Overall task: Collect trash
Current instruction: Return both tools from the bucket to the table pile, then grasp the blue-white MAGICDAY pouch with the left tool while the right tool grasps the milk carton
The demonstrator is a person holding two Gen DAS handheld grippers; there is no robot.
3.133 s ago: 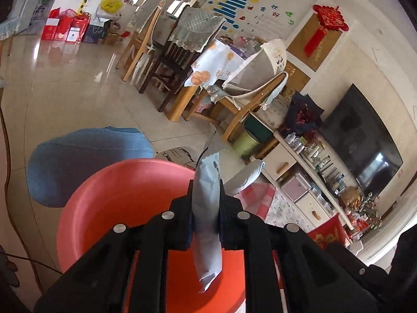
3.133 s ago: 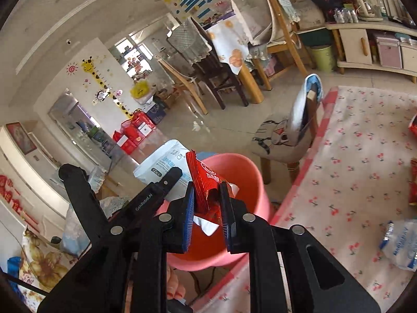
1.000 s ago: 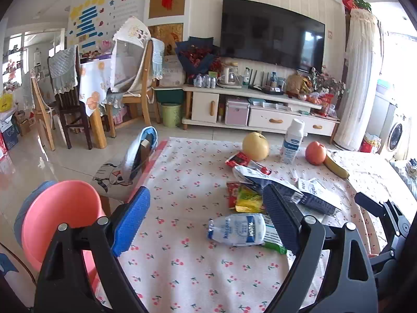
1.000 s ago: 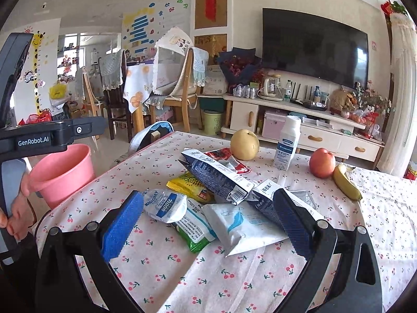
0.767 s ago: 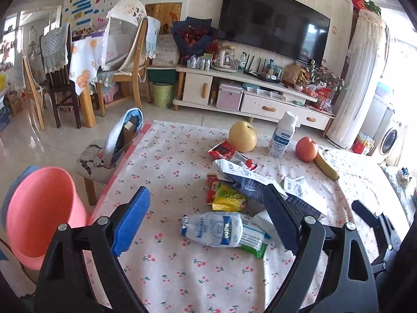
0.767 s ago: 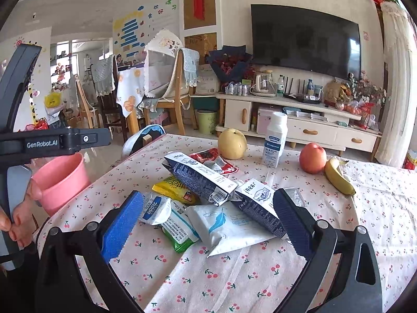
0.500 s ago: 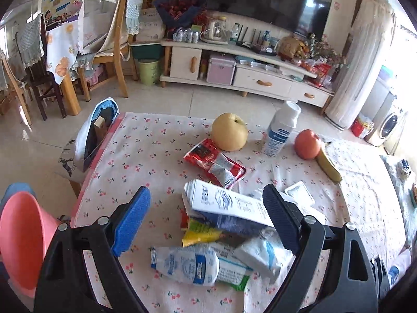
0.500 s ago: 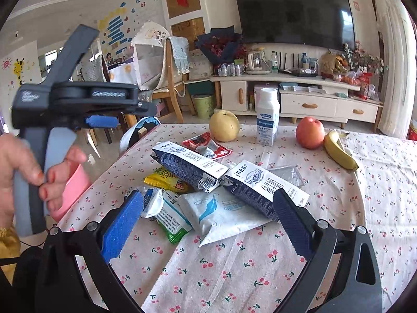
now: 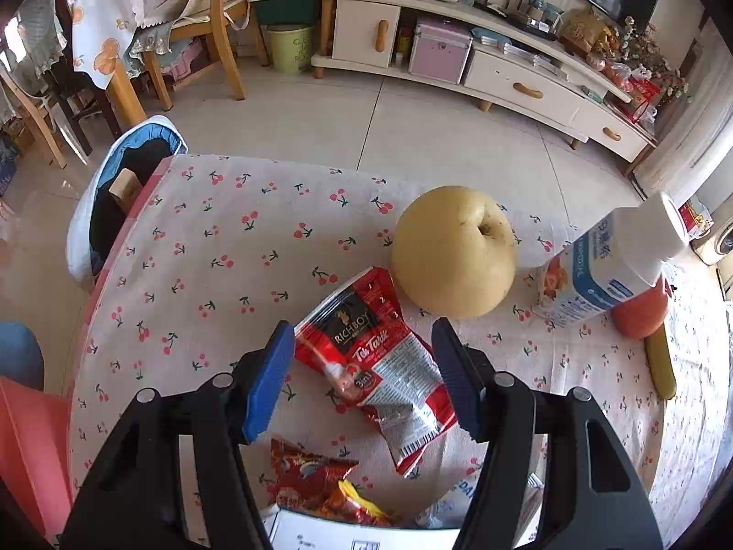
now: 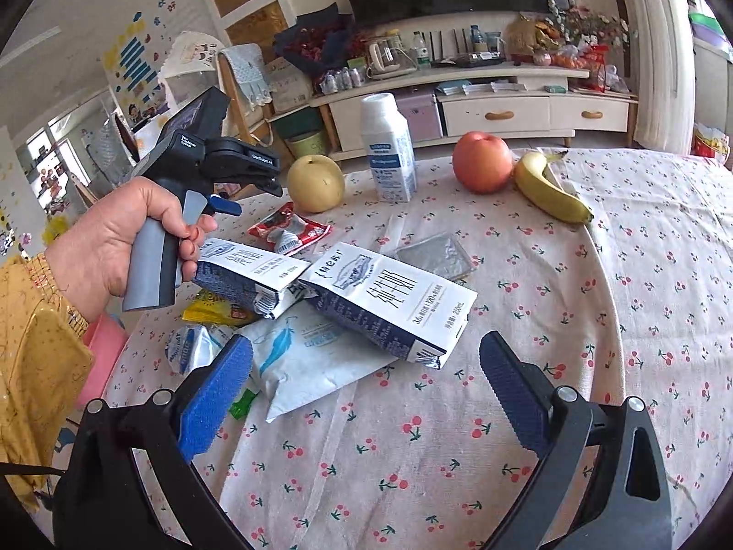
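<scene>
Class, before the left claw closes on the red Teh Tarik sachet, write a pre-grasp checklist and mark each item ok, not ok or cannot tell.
1. Red sachet lies between the pads of the left claw: ok.
2. Left claw's jaws, which have just been closing, not yet pressing the sachet: ok.
3. Pear outside the jaws: ok, just beyond the sachet's far end.
4. Milk bottle out of the way: ok.
5. Right claw empty, open over the blue milk carton: ok.
6. Pink bucket within reach for the drop: cannot tell, only its edge shows.
</scene>
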